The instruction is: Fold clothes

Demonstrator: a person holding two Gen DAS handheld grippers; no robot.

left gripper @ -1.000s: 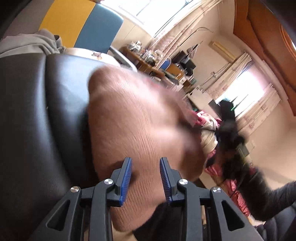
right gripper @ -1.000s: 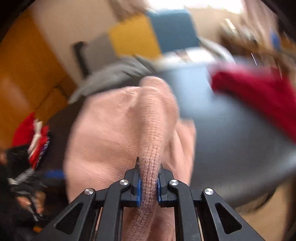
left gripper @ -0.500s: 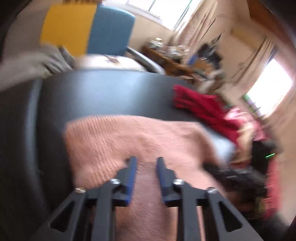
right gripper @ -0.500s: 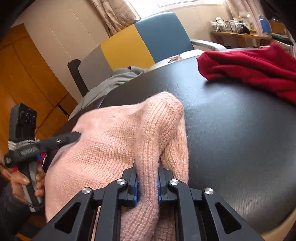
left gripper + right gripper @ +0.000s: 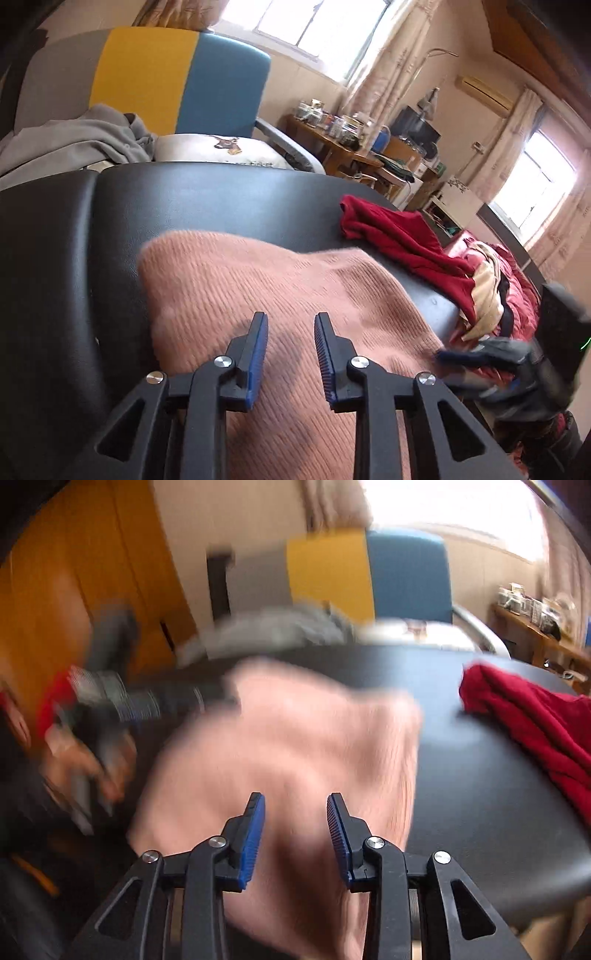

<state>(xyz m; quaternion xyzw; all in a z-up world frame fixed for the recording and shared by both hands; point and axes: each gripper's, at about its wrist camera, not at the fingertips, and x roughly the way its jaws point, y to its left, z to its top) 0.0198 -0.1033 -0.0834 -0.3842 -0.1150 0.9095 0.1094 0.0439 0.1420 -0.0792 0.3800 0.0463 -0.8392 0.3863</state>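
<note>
A pink knitted sweater (image 5: 280, 295) lies folded on the black worktop (image 5: 207, 199). Above it, the left gripper (image 5: 290, 321) and right gripper (image 5: 295, 801) both hold their jaws apart, gripping nothing. A red garment (image 5: 402, 236) lies beside it.

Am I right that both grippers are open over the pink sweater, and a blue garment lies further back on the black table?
Not quite: the garment further back is red, not blue, as the left wrist view shows clearly. The rest holds: the left gripper and right gripper both stand open over the pink sweater on the black table.
</note>
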